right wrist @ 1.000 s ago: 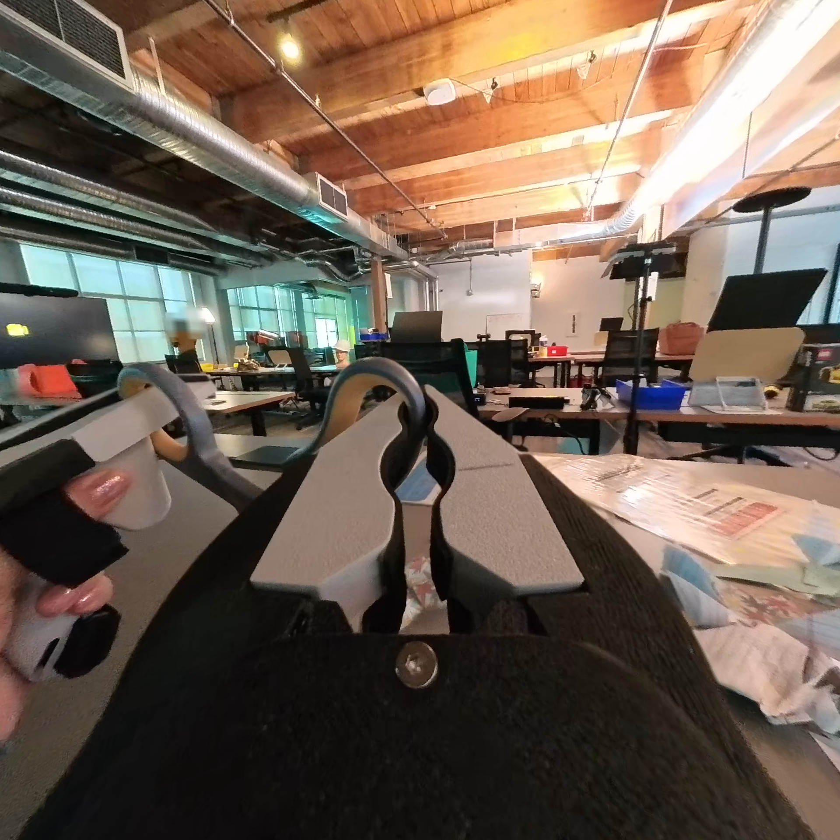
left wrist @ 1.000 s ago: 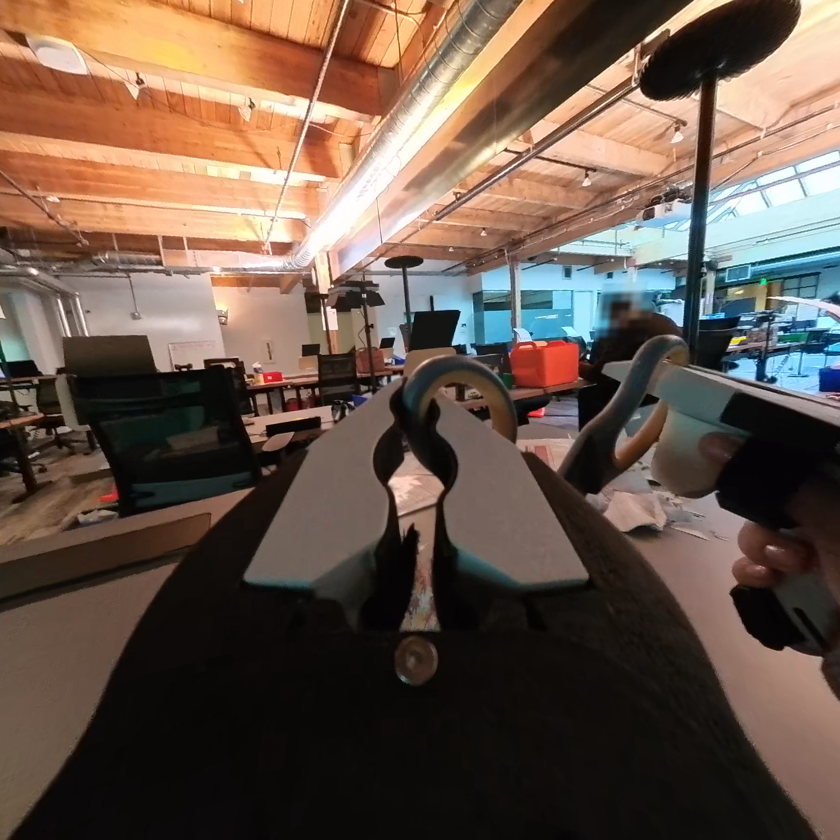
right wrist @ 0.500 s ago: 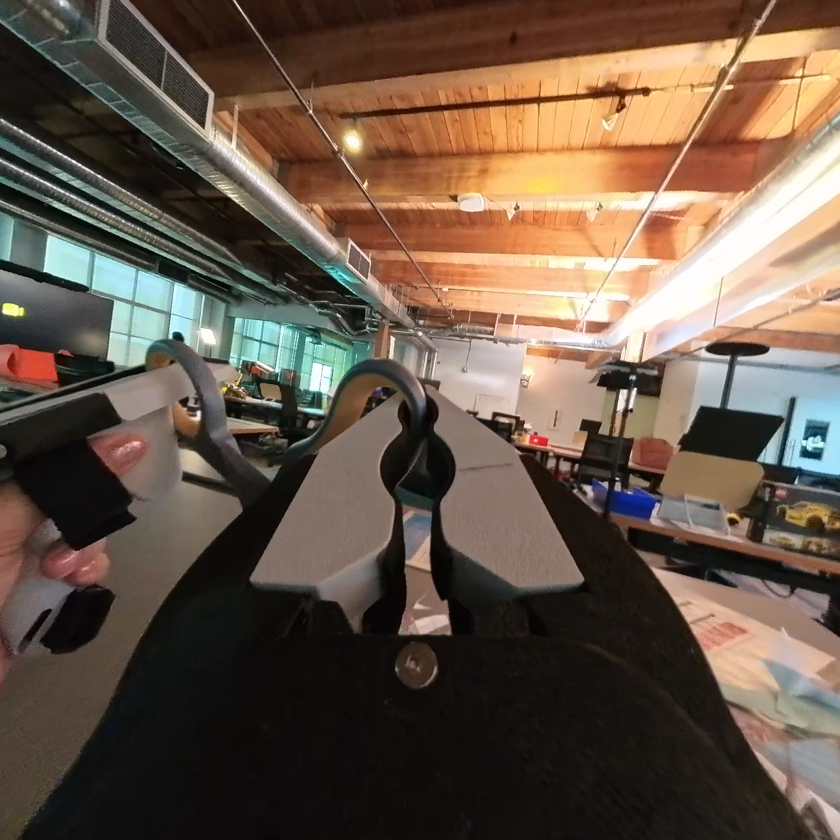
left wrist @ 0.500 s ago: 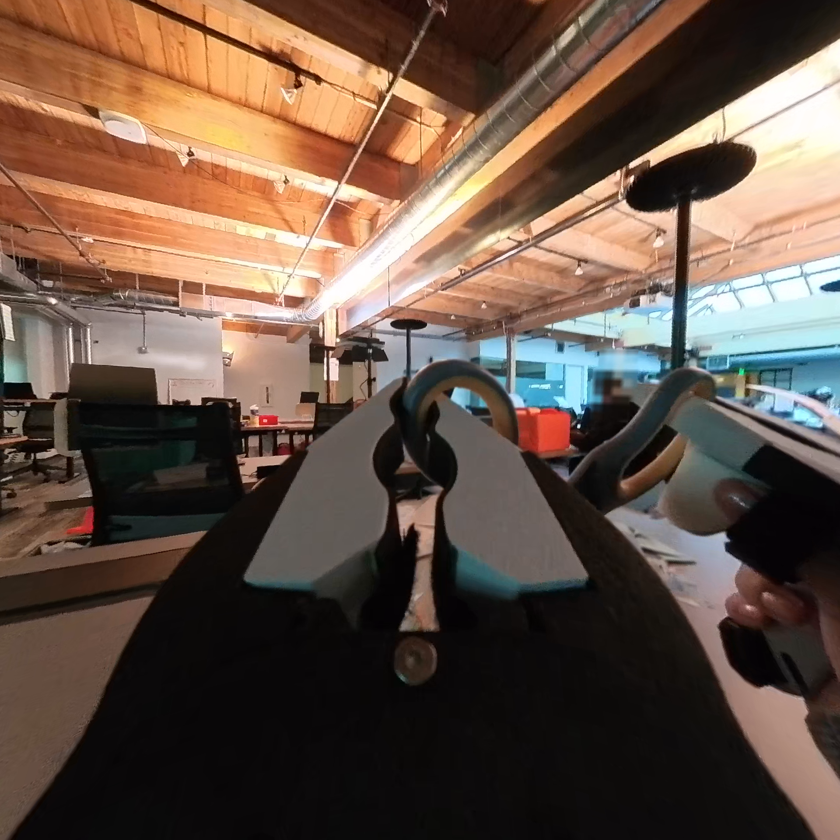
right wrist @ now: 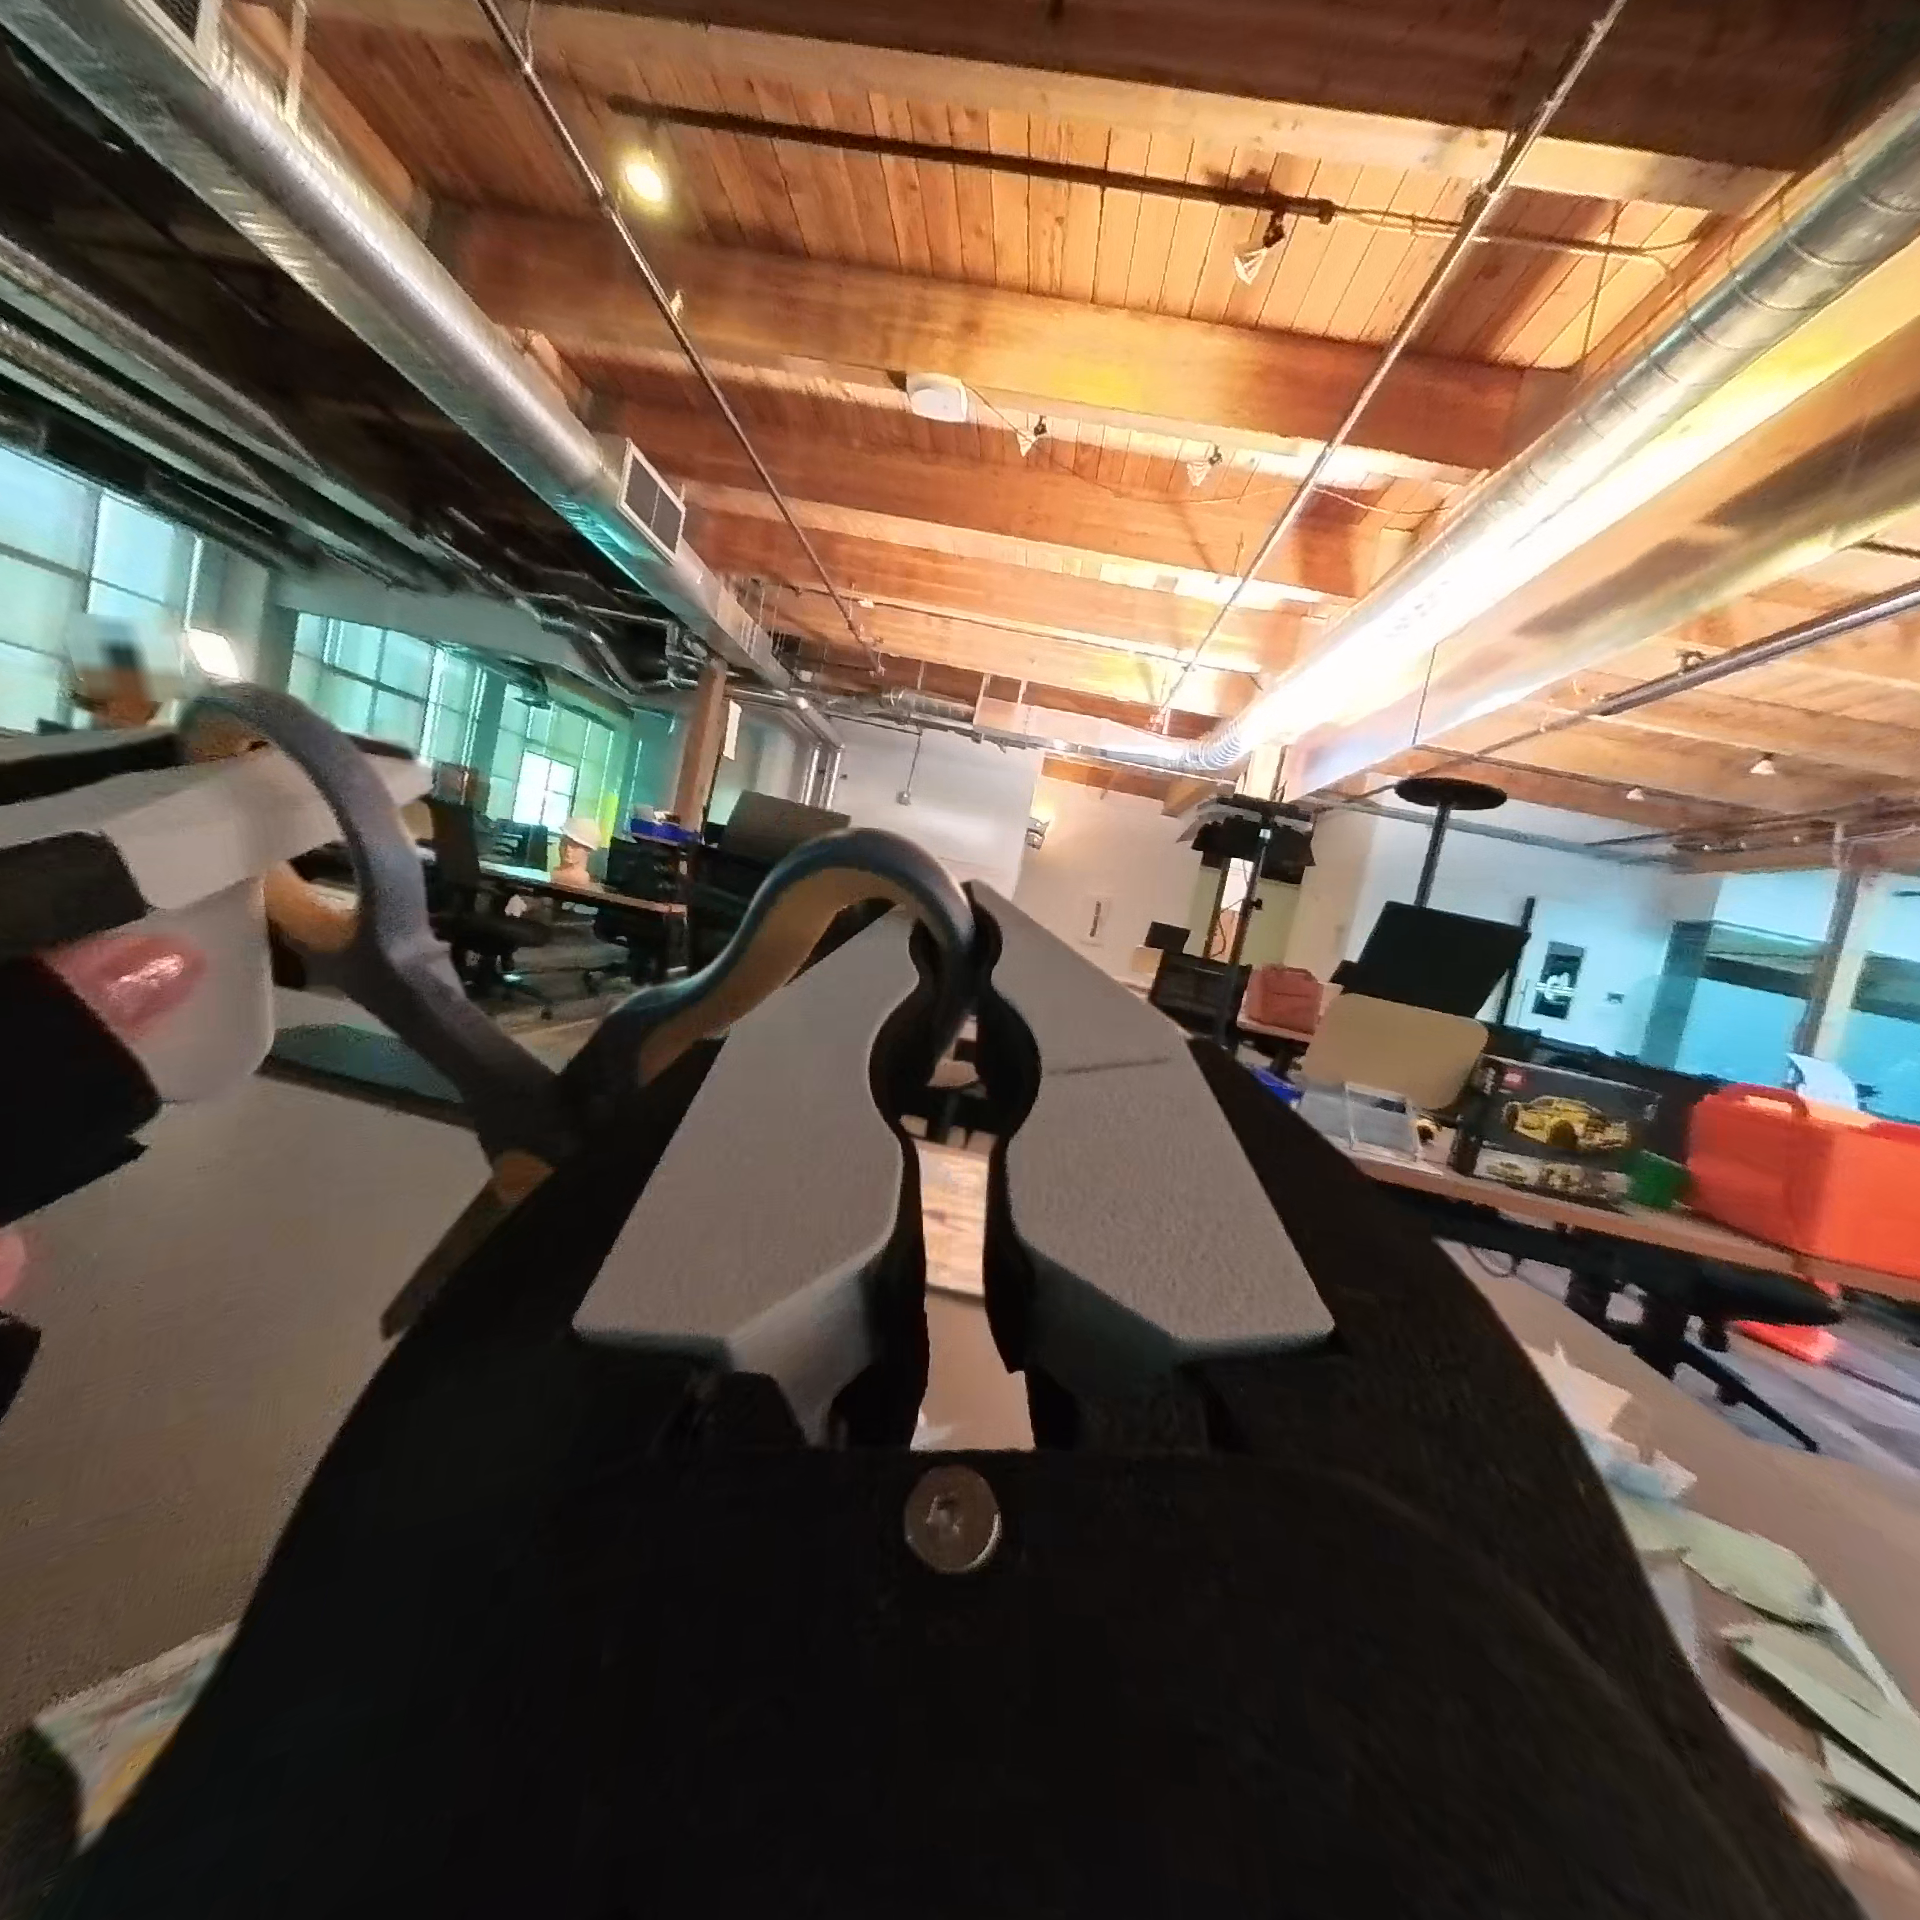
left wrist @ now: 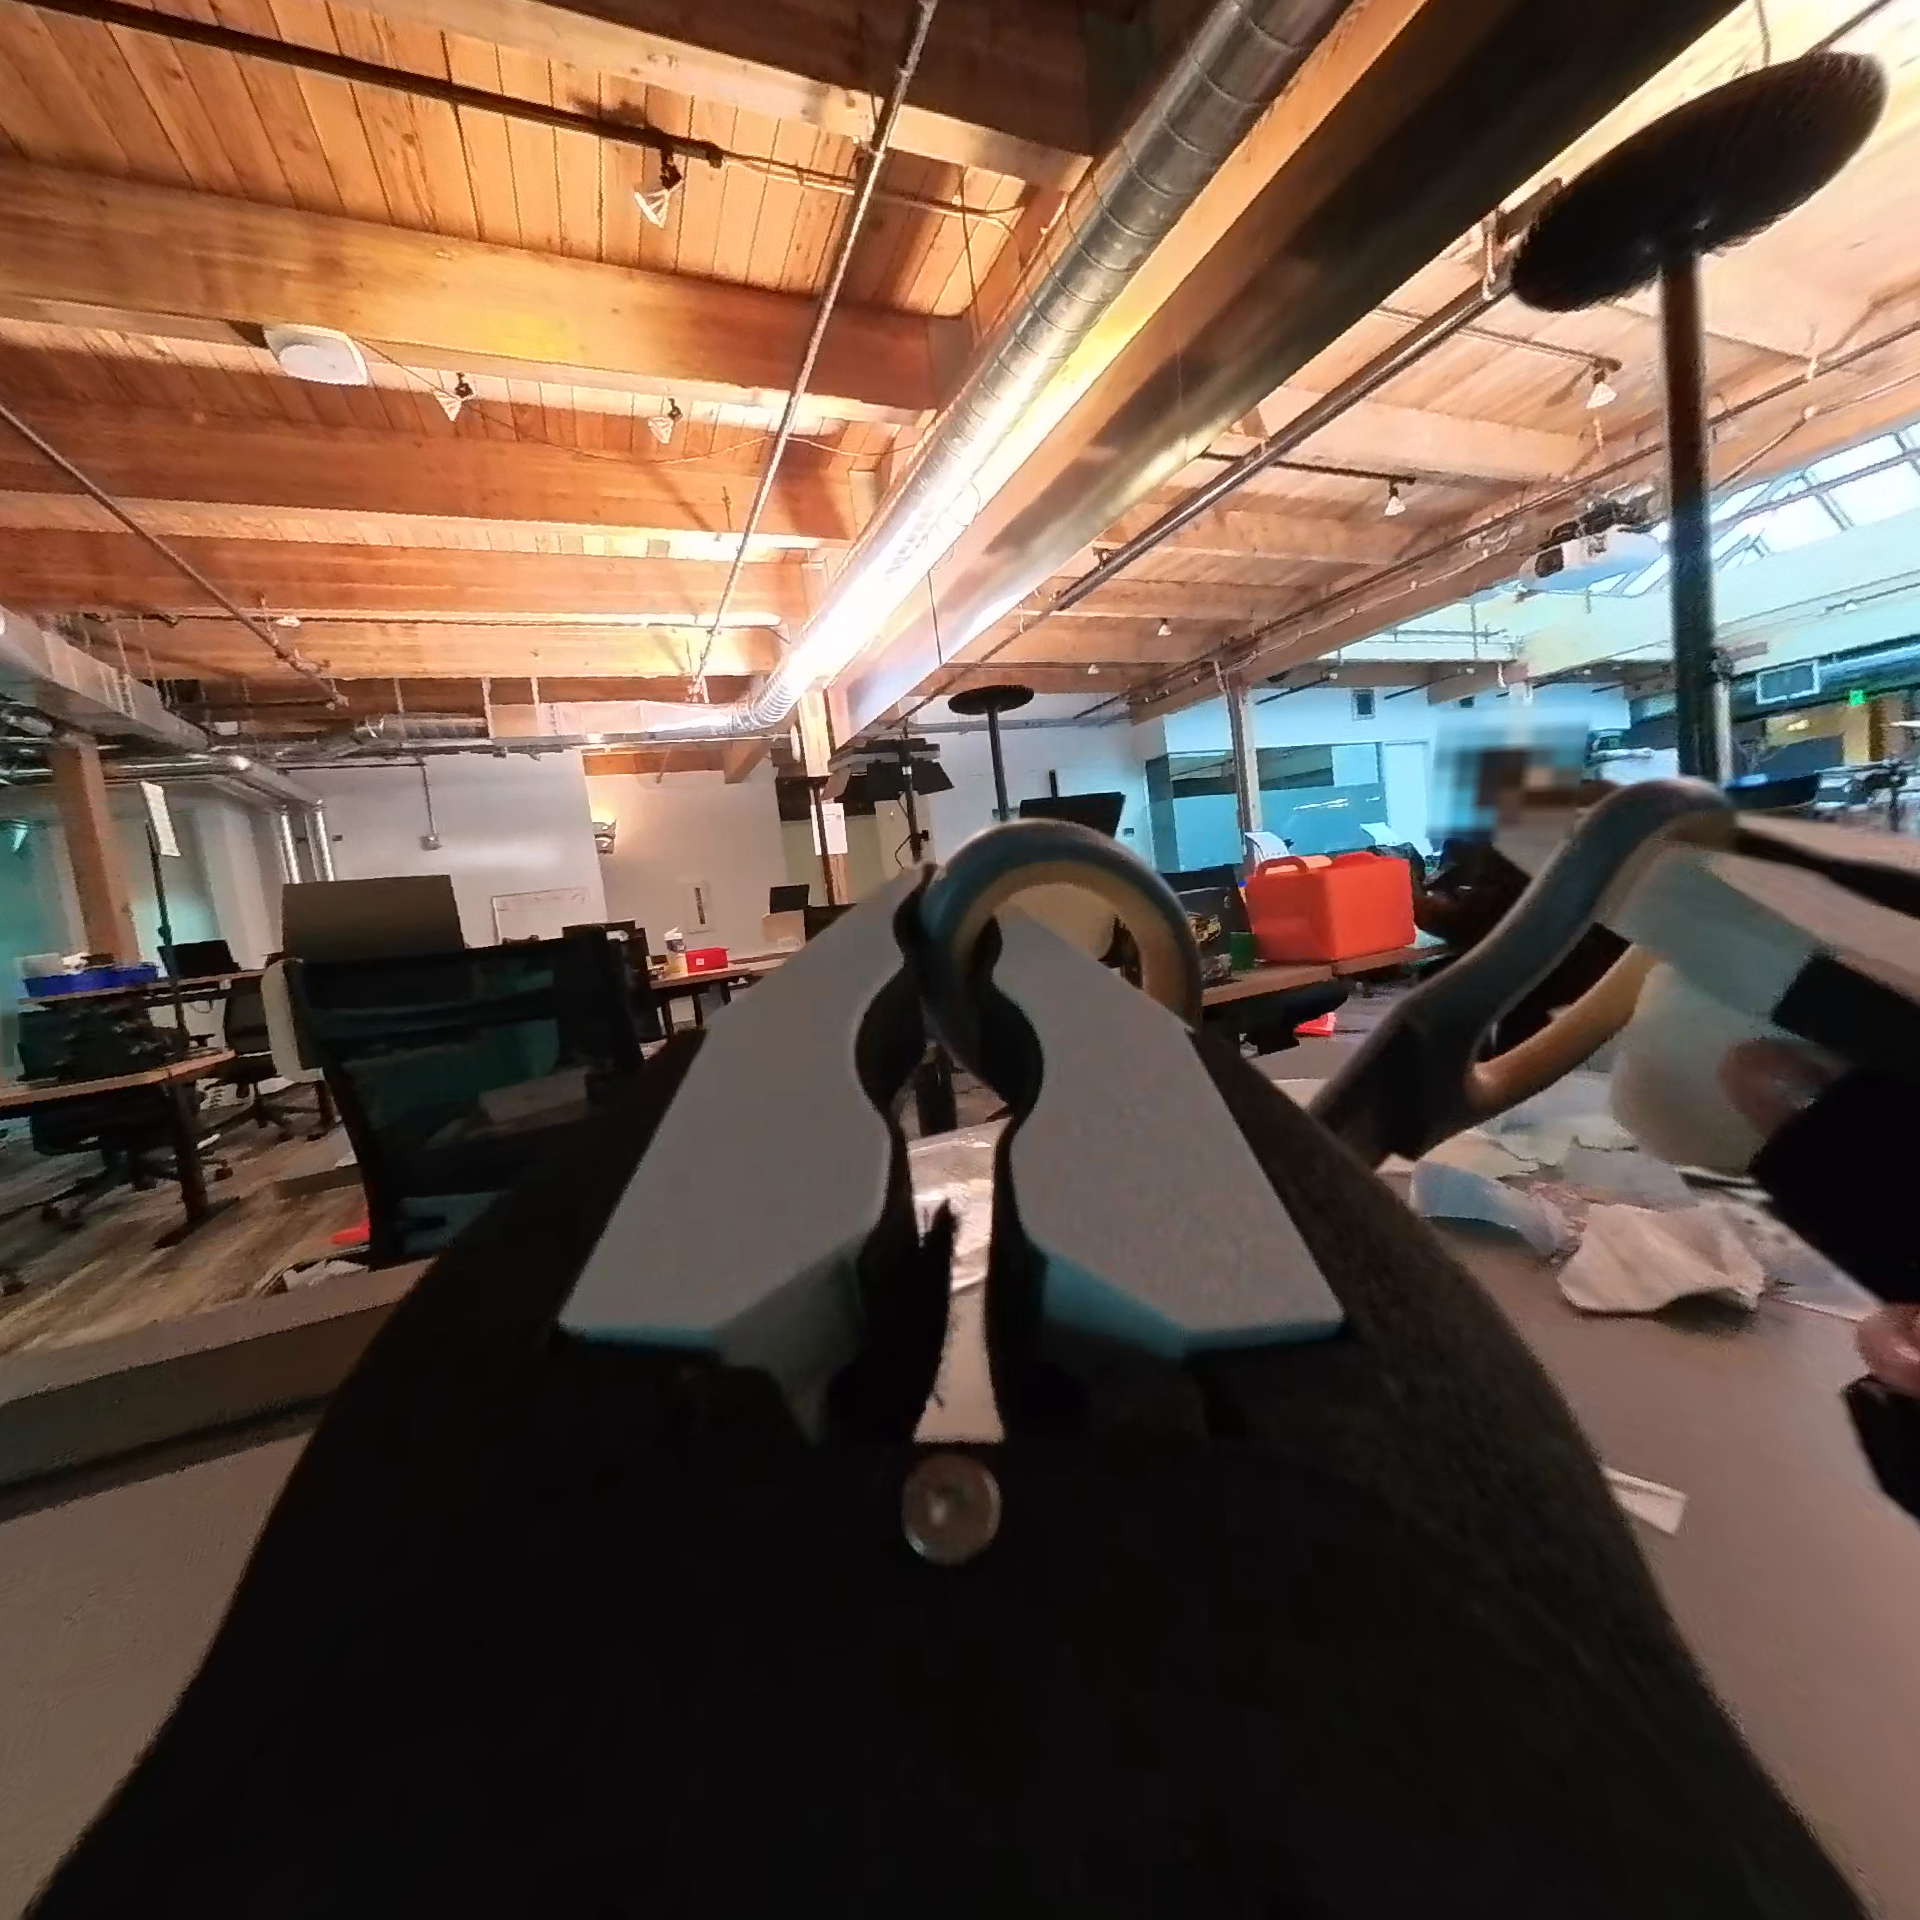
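Observation:
A pair of scissors with grey handles lined in tan is held between both grippers above a grey table (left wrist: 156, 1621). My left gripper (left wrist: 951, 935) is shut on one handle loop (left wrist: 1070, 883), which arches over its right finger. My right gripper (right wrist: 966, 935) is shut on the other handle loop (right wrist: 831, 873), which curves off to the left. In the left wrist view the right gripper (left wrist: 1704, 914) shows at the right edge with its loop (left wrist: 1538, 956). In the right wrist view the left gripper (right wrist: 218, 831) shows at the left with its loop (right wrist: 353, 831). A hand (right wrist: 125, 977) grips it.
Torn paper scraps (left wrist: 1662, 1247) lie on the table to the right, and they also show in the right wrist view (right wrist: 1766, 1662). A black office chair (left wrist: 457, 1060) stands beyond the table's far edge. An orange box (left wrist: 1325, 925) sits on a far desk. A tall pole lamp (left wrist: 1688, 520) rises at the right.
Both views tipped up toward the ceiling; the left has since dropped back down. The right view has swung right, bringing the orange box in. Both grippers stay shut on the scissor loops.

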`<state>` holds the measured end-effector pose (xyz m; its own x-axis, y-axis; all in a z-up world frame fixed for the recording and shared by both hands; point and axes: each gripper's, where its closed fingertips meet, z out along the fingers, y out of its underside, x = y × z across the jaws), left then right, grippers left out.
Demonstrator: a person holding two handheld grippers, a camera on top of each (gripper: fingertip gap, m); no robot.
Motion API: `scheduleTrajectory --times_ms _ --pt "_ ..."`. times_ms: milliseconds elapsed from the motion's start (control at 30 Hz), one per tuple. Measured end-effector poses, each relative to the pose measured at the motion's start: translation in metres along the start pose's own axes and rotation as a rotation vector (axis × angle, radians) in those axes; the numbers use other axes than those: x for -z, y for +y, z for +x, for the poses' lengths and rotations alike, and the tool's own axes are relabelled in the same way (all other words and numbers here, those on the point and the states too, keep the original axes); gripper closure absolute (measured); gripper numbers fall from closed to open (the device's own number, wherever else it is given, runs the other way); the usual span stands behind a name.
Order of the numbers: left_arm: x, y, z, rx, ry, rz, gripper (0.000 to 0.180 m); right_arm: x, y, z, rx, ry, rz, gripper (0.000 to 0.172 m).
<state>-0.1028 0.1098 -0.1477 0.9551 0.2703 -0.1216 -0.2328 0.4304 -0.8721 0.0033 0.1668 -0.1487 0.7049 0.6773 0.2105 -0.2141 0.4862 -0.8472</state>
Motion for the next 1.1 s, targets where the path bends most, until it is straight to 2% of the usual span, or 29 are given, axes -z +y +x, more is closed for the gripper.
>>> scheduleTrajectory --times_ms 300,533,700,900,1100 --pt "-0.03 0.041 -0.001 0.026 0.053 -0.055 0.18 -0.013 0.01 0.006 -0.036 0.068 -0.018 0.172" --pt "-0.035 0.045 0.004 -0.029 0.058 -0.066 0.18 -0.011 0.026 0.013 -0.097 0.075 -0.07 0.172" --pt "-0.032 0.051 -0.007 -0.04 0.022 -0.086 0.18 -0.01 0.034 0.0 -0.074 0.027 -0.101 0.172" --pt "-0.029 0.054 -0.015 0.035 -0.006 -0.101 0.18 -0.009 0.031 -0.012 -0.033 0.002 -0.1 0.172" --pt "-0.03 0.053 -0.01 0.07 0.018 -0.106 0.18 -0.01 0.022 -0.013 -0.075 -0.021 -0.073 0.172"
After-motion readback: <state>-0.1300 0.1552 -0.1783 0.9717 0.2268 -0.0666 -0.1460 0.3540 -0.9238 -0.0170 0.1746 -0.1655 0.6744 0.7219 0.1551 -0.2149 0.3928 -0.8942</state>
